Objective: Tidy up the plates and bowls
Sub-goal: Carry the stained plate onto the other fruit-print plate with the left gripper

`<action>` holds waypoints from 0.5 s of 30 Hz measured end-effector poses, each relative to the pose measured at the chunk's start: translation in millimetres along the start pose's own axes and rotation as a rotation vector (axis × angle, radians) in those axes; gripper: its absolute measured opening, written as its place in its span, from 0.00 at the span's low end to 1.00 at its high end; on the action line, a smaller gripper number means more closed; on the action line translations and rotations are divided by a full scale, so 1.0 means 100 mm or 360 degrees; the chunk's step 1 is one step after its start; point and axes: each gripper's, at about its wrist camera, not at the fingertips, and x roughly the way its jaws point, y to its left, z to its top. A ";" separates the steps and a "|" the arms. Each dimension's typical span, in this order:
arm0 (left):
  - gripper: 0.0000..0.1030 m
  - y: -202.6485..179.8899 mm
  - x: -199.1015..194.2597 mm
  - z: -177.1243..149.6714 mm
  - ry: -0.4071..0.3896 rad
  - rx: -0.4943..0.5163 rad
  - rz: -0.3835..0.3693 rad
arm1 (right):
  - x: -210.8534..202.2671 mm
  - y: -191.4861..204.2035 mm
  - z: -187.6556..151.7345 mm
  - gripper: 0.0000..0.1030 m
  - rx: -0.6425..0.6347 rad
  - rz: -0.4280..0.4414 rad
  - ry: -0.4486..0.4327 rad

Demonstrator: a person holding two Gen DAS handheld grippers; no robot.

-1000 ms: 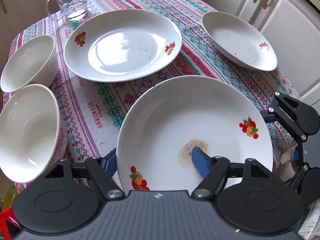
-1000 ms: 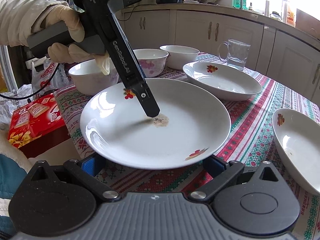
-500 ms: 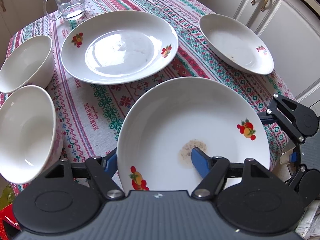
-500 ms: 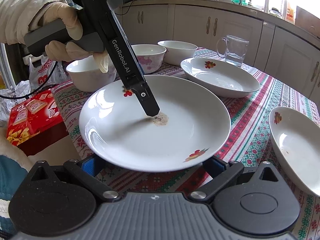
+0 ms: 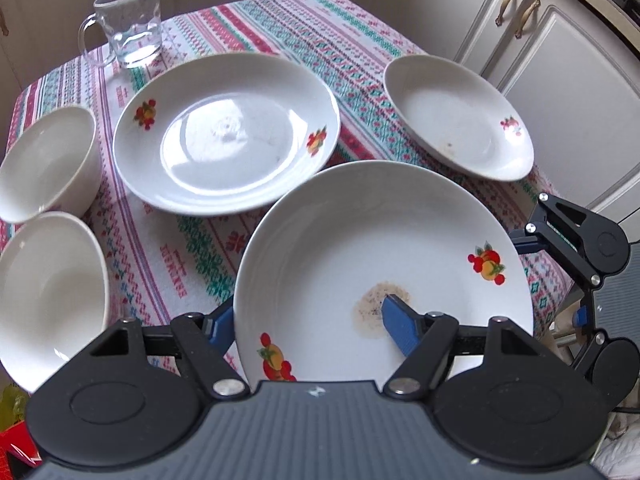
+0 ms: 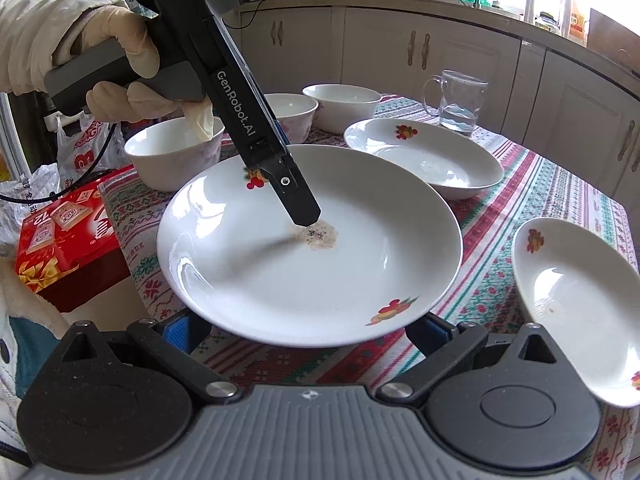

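Item: stained plate (image 5: 360, 264), lifted off the desk (image 5: 192, 248). Your left gripper (image 5: 308, 322) has its jaws clamped on the rim, one finger (image 6: 296, 196) inside, lettered "GenRobot.AI" and "DAS". Your right gripper (image 6: 308, 330): jaws spread apart beneath the plate's near edge, gripping nothing.

Both wrist cameras look steeply down from close, opposite sides onto the same stained plate (image 5: 384, 264) (image 6: 308, 248).
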 end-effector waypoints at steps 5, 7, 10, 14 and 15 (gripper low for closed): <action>0.71 -0.04 -0.02 0.14 -0.0028 0.0019 0.0000 | -0.07 -0.12 0.03 1.00 0.0013 -0.0019 -0.0023; 0.71 -0.08 -0.02 0.21 -0.0032 0.0030 0.0000 | -0.11 -0.17 0.05 1.00 0.0014 -0.0032 -0.0031; 0.71 -0.14 0.01 0.33 -0.0036 0.0051 -0.0002 | -0.16 -0.26 0.04 1.00 0.0017 -0.0058 -0.0041; 0.70 -0.24 0.06 0.49 -0.0039 0.0088 -0.0015 | -0.21 -0.39 0.02 1.00 0.0037 -0.0092 -0.0045; 0.69 -0.26 0.08 0.53 -0.0040 0.0097 -0.0021 | -0.23 -0.42 0.01 1.00 0.0041 -0.0100 -0.0045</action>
